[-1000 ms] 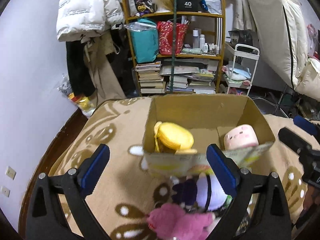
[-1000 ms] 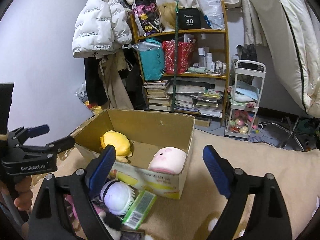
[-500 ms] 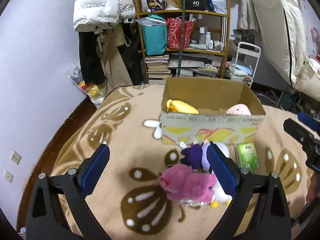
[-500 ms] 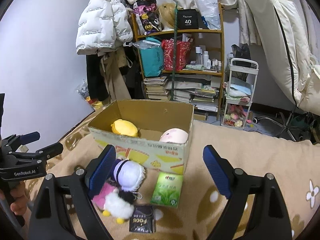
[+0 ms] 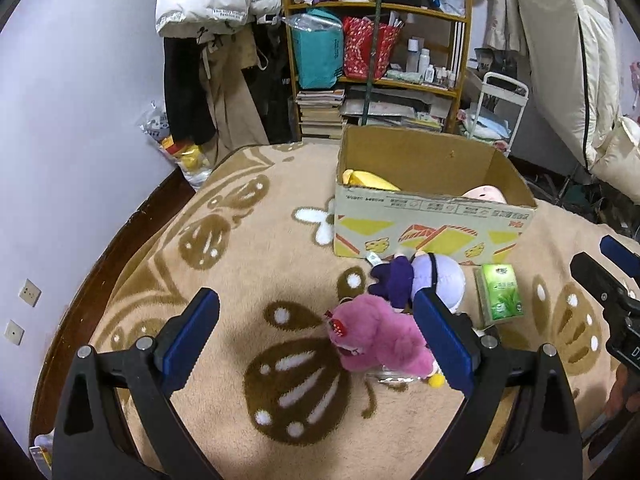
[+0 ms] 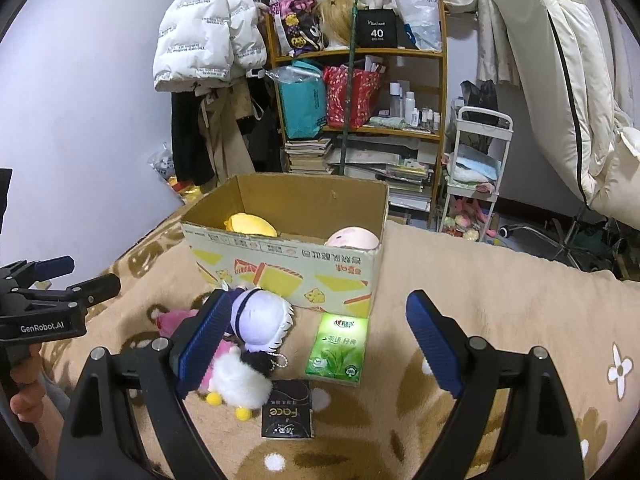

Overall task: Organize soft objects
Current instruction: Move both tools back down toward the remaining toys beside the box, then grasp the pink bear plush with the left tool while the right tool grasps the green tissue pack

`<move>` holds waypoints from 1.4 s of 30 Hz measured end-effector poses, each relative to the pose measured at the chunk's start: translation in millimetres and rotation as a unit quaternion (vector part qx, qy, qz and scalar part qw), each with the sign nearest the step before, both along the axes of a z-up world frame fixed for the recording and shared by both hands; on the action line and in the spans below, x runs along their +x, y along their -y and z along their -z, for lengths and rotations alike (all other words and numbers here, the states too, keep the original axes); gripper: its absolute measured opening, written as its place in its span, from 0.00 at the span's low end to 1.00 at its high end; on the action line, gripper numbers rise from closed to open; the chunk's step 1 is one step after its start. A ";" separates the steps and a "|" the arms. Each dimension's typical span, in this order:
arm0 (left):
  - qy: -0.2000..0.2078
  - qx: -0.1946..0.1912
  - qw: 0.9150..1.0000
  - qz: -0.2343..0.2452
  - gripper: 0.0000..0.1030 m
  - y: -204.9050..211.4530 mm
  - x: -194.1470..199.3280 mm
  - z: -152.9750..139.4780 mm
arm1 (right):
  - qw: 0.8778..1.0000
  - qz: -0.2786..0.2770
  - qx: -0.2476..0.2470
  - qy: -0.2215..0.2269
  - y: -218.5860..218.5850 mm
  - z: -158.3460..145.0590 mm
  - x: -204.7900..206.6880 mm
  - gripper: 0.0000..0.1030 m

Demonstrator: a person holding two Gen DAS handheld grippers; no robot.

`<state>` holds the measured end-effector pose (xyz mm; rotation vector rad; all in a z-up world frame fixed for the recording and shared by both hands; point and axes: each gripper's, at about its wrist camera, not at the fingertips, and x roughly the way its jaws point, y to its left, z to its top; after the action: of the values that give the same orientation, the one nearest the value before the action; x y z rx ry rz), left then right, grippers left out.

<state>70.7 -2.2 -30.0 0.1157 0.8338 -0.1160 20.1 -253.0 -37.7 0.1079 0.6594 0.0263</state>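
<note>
Both claws hang over the beige, brown-patterned blanket (image 5: 248,248) with nothing in them: the left gripper (image 5: 316,340) has its blue-padded fingers spread wide, and the right gripper (image 6: 316,344) is spread just as wide. The open cardboard box with yellow print (image 6: 288,268) already holds a yellow plush toy (image 6: 250,225) at its left end and a pale pink round plush (image 6: 352,238) at its right. Outside it, just in front of its near wall, lies a cluster of soft toys: a fuzzy pink plush (image 5: 376,340), a doll with a lavender-white head and purple body (image 6: 262,316), and a small white fluffy toy with yellow feet (image 6: 236,384). Beside them lie a green tissue pack (image 6: 338,348) and a flat black packet (image 6: 287,414). The step in hand looks like choosing the next toy to collect; the pink plush sits nearest the left gripper's right finger, so the next move likely calls for lowering that claw around it, closing gently, and carrying it over the box's near wall.
</note>
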 end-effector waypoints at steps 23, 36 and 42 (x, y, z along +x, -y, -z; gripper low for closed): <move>-0.126 -0.041 0.991 0.002 0.94 19.7 64.1 76.3 | 0.995 0.042 0.006 -0.090 19.0 68.4 58.0 0.91; -0.185 -0.027 0.982 0.013 0.94 36.8 77.1 113.3 | 0.989 0.043 0.001 -0.138 22.3 104.7 76.4 0.90; -0.200 -0.035 0.979 0.015 0.94 40.3 81.1 123.7 | 0.986 0.039 0.005 -0.163 20.5 119.6 81.6 0.90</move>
<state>151.8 -42.5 -153.7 0.0390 1.2296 -0.2008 101.7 -273.6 -157.4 0.1489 0.9808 -0.0661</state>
